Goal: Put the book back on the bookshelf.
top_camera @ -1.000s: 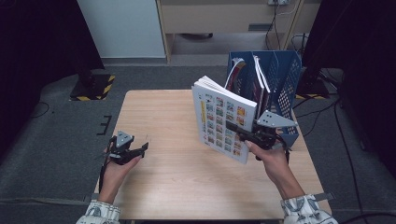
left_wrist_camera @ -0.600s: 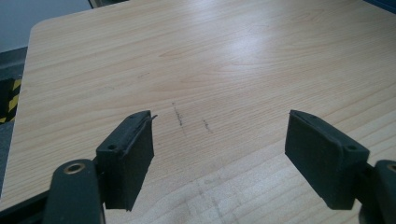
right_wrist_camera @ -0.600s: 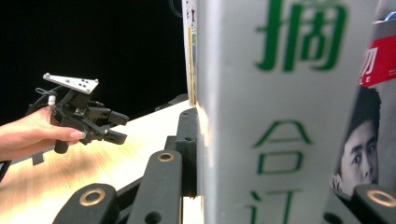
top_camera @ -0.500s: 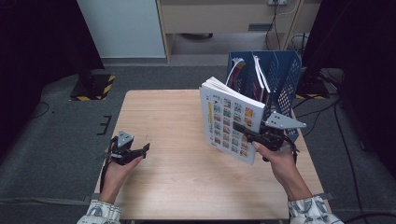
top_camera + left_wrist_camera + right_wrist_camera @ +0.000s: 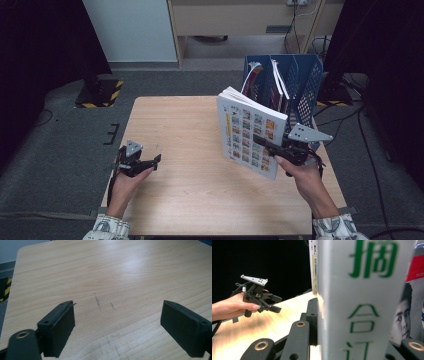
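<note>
Upright book [image 5: 250,134] in right gripper [image 5: 272,148], beside blue file rack [image 5: 305,80]; left gripper [image 5: 150,162] apart.

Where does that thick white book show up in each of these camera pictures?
High view: the book stands upright right of centre, clamped by the right hand-held gripper.
Left gripper view: not in it.
Right gripper view: its spine rises centre-right.
Shared landmark: the wooden table.

Table [image 5: 190,200]: light wood, faint pencil-like marks on its near left part.
Hazard-striped base [image 5: 100,95]: black and yellow, on the grey floor beyond the far left corner.
Cabinet [image 5: 240,17]: beige, far centre.
Cables [image 5: 345,115]: on the floor, right.
</note>
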The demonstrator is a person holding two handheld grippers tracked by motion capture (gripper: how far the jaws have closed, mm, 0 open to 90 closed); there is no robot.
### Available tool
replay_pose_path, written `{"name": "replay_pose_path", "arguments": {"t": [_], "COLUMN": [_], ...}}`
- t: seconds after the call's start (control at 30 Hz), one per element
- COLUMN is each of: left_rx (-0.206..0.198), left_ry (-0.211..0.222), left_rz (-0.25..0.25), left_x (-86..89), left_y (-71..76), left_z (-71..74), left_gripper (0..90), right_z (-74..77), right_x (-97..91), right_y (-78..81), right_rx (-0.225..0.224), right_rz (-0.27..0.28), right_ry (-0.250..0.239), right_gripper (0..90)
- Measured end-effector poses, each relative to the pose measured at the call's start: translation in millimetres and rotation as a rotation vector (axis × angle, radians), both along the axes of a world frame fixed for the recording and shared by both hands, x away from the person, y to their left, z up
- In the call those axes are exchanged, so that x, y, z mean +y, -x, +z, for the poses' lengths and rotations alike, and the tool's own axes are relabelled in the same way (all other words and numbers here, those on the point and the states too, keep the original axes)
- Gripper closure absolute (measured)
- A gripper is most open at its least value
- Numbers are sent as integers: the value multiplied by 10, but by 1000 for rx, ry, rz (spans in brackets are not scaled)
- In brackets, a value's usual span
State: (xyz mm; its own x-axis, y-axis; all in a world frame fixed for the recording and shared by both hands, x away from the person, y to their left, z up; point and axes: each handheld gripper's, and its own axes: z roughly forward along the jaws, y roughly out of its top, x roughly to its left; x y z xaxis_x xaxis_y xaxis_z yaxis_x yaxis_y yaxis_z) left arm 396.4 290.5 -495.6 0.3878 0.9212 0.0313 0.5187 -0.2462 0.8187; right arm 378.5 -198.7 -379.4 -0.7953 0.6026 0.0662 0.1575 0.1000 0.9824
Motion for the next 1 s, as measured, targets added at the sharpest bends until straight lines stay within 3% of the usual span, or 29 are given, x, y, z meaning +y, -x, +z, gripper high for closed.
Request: {"name": "replay_pose_path", "arguments": {"t": [0.43, 1.0], "left_rx": [27, 28], "left_ry": [-47, -50], "left_rz": [-30, -27], "left_x": [-98, -84], "left_y": [-14, -16], "left_z": [-68, -75], "left_gripper": [69, 70], "right_z": [-30, 34], "right_x": [-165, -395], "right_y": [102, 286], "right_rx": [1, -22], "right_rz": [-15, -38], "right_ry": [2, -1], "right_gripper": [741, 741]}}
